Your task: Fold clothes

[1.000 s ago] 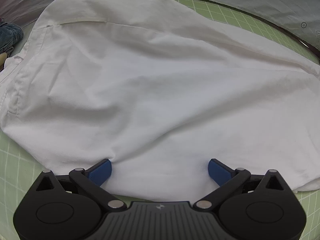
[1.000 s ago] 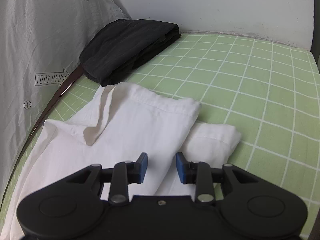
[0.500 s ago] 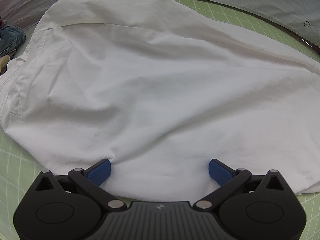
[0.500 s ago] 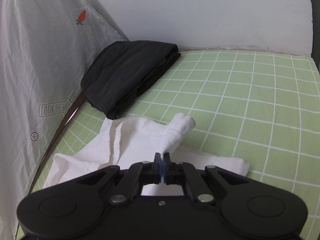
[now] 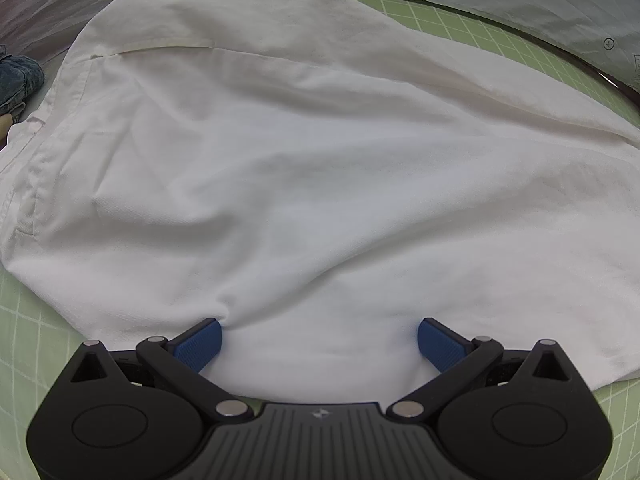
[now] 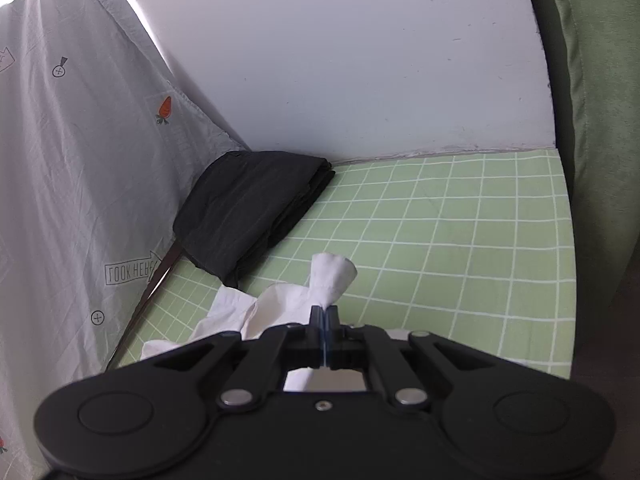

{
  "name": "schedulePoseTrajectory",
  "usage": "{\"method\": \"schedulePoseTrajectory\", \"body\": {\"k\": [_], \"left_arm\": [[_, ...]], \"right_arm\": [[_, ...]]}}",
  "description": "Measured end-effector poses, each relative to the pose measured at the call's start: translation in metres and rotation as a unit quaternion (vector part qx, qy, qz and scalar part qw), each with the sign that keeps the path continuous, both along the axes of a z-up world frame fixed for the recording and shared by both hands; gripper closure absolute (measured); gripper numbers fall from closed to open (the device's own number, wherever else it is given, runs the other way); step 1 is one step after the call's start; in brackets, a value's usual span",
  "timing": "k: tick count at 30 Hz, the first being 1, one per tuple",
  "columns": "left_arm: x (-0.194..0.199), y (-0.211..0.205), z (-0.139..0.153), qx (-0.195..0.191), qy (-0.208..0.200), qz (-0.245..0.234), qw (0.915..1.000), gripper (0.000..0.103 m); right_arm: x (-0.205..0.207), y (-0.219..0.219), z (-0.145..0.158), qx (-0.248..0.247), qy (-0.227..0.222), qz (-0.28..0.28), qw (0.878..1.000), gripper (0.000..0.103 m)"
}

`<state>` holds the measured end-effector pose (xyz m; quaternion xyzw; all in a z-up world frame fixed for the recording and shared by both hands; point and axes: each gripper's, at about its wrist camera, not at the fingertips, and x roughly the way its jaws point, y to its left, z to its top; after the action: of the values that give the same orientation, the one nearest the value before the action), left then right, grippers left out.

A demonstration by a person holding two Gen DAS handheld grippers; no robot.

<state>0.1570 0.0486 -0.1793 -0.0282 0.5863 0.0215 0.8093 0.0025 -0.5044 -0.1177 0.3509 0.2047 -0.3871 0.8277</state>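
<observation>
A white garment lies spread and wrinkled over the green checked sheet in the left wrist view. My left gripper is open, its blue pads resting on the near edge of the cloth, with nothing clamped. In the right wrist view my right gripper is shut on an end of the white garment, which bunches up above the jaws and hangs lifted off the green sheet.
A folded black garment lies at the back left against a white printed sheet. A white wall stands behind. A green pillow or cushion is at the right. Blue denim shows at the far left.
My right gripper closed on the end of the white garment and lifted it up off the sheet. My left gripper stayed open and nearly still.
</observation>
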Motion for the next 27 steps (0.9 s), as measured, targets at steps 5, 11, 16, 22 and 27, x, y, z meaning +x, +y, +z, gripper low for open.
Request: {"method": "schedulePoseTrajectory", "body": {"k": [5,11,16,22,27], "left_arm": [[0.003,0.0,-0.001,0.002,0.002,-0.004,1.0,0.0],[0.006,-0.004,-0.003,0.005,0.002,-0.002,1.0,0.0],[0.008,-0.009,-0.003,0.011,0.005,-0.001,0.9999,0.0],[0.01,-0.008,-0.003,0.01,0.007,-0.003,0.9999,0.0],[0.011,-0.007,-0.003,0.012,0.014,-0.001,0.9998,0.0]], "right_arm": [[0.011,-0.005,-0.028,-0.005,0.089,0.016,0.996,0.102],[0.039,0.019,-0.03,-0.1,0.191,0.076,0.974,0.035],[0.086,0.049,-0.028,-0.166,0.21,0.173,0.948,0.017],[0.141,0.068,-0.049,-0.179,0.237,0.248,0.922,0.014],[0.171,0.067,-0.058,-0.194,0.263,0.271,0.905,0.011]]}}
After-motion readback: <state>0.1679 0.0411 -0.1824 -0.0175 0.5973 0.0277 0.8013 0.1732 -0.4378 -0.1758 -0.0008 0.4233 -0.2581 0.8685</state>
